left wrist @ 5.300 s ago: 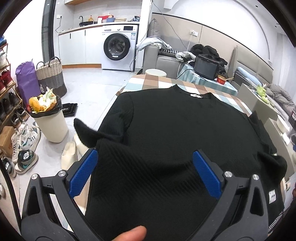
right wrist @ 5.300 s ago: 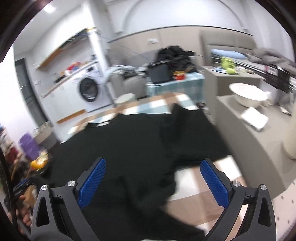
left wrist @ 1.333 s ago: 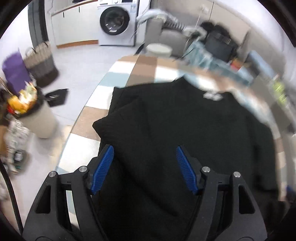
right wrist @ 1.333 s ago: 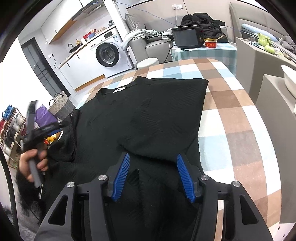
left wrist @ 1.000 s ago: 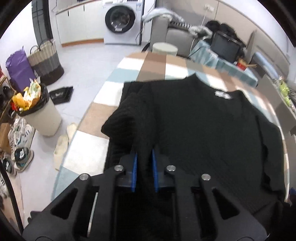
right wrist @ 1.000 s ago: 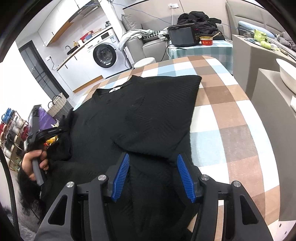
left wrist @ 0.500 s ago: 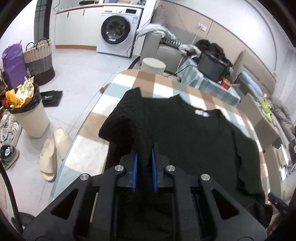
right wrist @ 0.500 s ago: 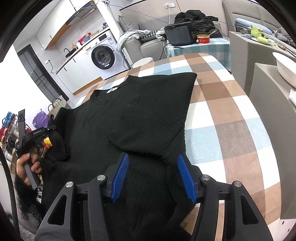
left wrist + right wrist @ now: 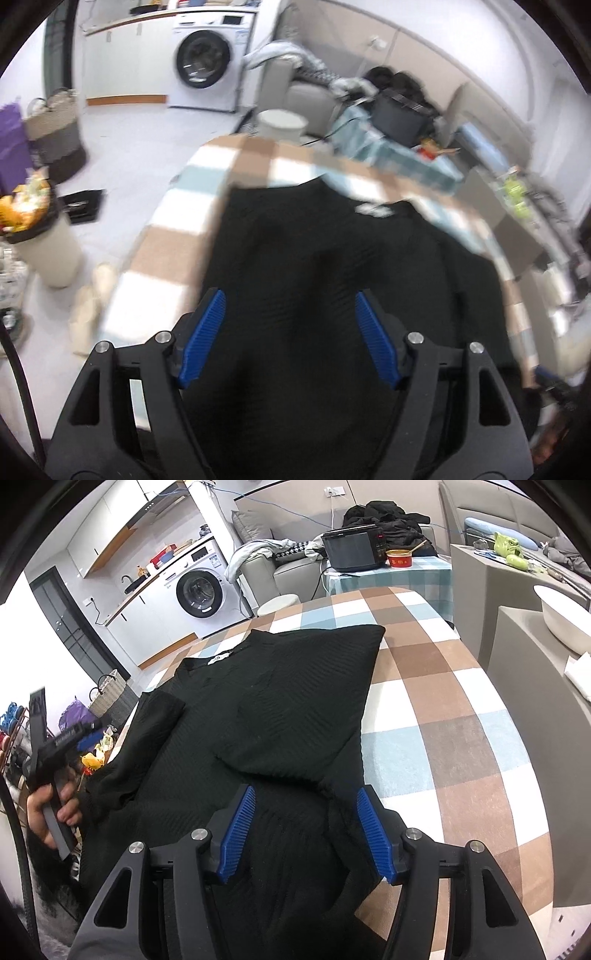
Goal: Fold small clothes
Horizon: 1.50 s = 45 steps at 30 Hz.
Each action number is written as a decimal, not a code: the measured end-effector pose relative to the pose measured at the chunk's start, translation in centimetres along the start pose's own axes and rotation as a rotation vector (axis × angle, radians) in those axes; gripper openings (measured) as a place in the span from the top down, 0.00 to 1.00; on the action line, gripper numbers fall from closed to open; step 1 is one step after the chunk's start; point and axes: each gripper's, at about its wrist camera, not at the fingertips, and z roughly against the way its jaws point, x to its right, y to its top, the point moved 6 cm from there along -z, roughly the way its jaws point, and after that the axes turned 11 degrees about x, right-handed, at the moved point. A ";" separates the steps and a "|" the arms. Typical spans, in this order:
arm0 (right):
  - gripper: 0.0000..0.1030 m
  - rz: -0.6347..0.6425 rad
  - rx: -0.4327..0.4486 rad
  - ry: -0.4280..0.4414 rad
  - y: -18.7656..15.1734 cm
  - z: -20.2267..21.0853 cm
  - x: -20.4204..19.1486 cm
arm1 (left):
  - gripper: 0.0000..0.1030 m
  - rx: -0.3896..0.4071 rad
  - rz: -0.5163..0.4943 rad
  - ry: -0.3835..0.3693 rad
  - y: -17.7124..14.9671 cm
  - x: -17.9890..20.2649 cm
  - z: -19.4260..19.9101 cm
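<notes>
Once laid out across the checked table (image 9: 461, 709), seemed easy enough to read. Found the black sweater (image 9: 280, 686) covering most of that table, collar and white label (image 9: 218, 660) toward the far end. Saw its right side turned in over the middle to a straight edge, and its left sleeve doubled onto the body.

Saw the left gripper (image 9: 289, 299) with jaws opening, blue pads wide of each other. Made out, despite the blur, knit lying under and between them, pressed by neither. Picked out the same tool in the right wrist view, gripped by a hand (image 9: 51, 805) at the table's left edge.

Noted the right gripper (image 9: 306, 792) poised over the bunched hem nearest the camera. Found its pads apart, with loose cloth between them and no pinch on it.

Judged the knit light, soft and floppy, with no stiffness to keep a shape. Expected sagging and dragging from any single pinch. Reckoned the ribbed surface grippy rather than slick, likely to cling to the tablecloth and to its own layers. Feared no breakage, only stretching if hauled by one corner.

Thought it best to take hold at the hem, one pinch at each lower corner of the folded strip. Meant to catch all layers and lift both corners evenly toward the collar.
</notes>
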 end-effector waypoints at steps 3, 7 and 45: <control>0.43 0.011 -0.007 0.011 0.0 -0.4 -0.7 | 0.32 -0.031 -0.016 0.091 -0.9 -2.2 -0.6; 0.43 0.043 -0.012 0.028 0.1 -0.5 -2.1 | 0.41 -0.090 -0.066 0.128 -1.9 -3.3 -2.8; 0.42 0.039 -0.034 -0.011 -0.6 -0.4 -1.4 | 0.71 -0.170 -0.194 -0.085 -5.1 6.1 -5.1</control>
